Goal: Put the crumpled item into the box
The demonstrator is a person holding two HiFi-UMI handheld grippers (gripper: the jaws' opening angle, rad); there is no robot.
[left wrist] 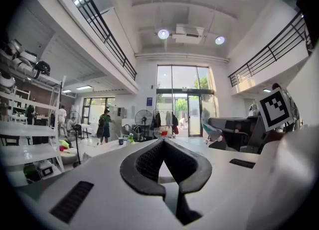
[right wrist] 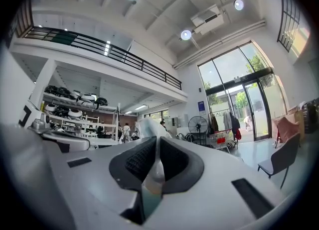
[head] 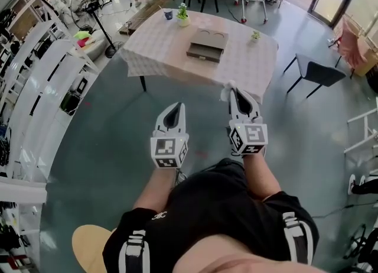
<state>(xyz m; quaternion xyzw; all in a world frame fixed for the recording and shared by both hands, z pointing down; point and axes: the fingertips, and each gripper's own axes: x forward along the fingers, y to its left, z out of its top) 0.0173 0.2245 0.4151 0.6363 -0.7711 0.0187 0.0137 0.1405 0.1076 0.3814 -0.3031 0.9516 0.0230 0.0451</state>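
The right gripper (right wrist: 156, 140) has its jaws nearly together, clamped on the crumpled item (right wrist: 149, 127), a thin, whitish, slightly translucent sheet. It is pinched flat between the ribbed black pads (right wrist: 137, 160) and bunches out in soft folds past the tips. In the head view the same white wad (head: 226, 93) sticks out from that gripper's nose, in the air short of the table (head: 159, 41) and well apart from the box (head: 207, 46). The left gripper (left wrist: 163, 142) has its jaws together at the tips, with a diamond-shaped gap behind them and nothing between. The box is flat, rectangular and grey-brown, lying on a pale checked cloth.
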